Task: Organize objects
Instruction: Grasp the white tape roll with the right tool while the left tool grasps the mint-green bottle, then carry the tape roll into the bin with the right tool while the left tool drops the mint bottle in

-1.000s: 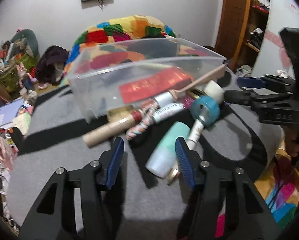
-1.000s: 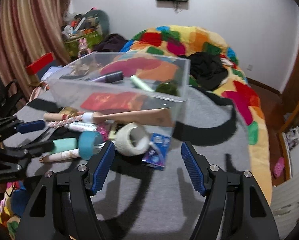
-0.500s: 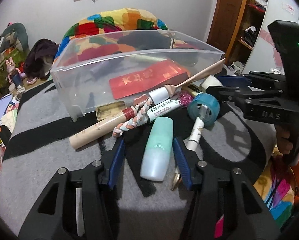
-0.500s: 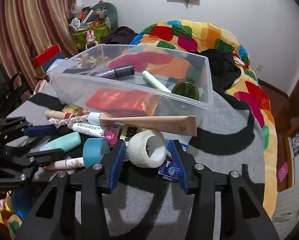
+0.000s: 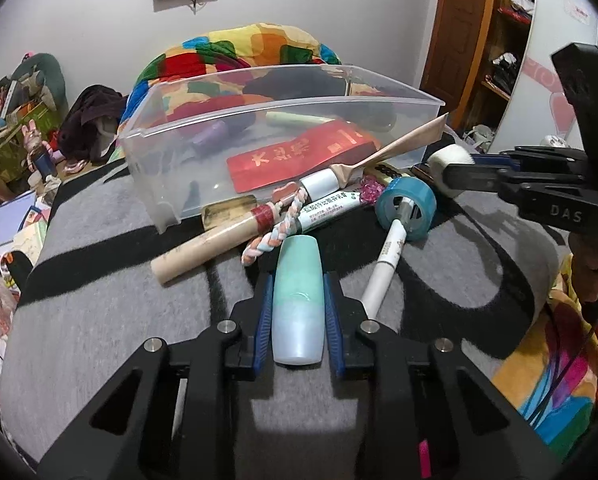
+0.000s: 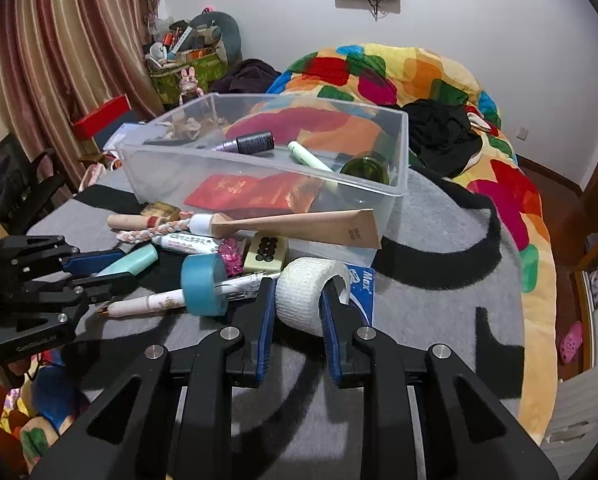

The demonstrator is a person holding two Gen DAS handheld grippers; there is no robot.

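Note:
My left gripper (image 5: 297,308) is shut on a mint-green bottle (image 5: 297,300) lying on the grey blanket; the bottle also shows in the right wrist view (image 6: 133,261). My right gripper (image 6: 297,300) is shut on a white gauze roll (image 6: 305,294), seen at the right in the left wrist view (image 5: 447,160). A clear plastic bin (image 6: 397,152) stands behind, holding a red packet (image 6: 255,192), a purple tube (image 6: 247,143), a pale green stick (image 6: 309,159) and a dark green jar (image 6: 365,168).
Loose items lie before the bin: a blue tape roll (image 5: 407,206) on a white pen (image 5: 383,272), a wooden spatula (image 6: 299,226), a braided cord (image 5: 277,232), a white tube (image 5: 327,210), a blue box (image 6: 361,284). A colourful quilt (image 6: 399,76) lies behind.
Both grippers moved forward and closed: the left onto the mint-green bottle, the right onto the white gauze roll.

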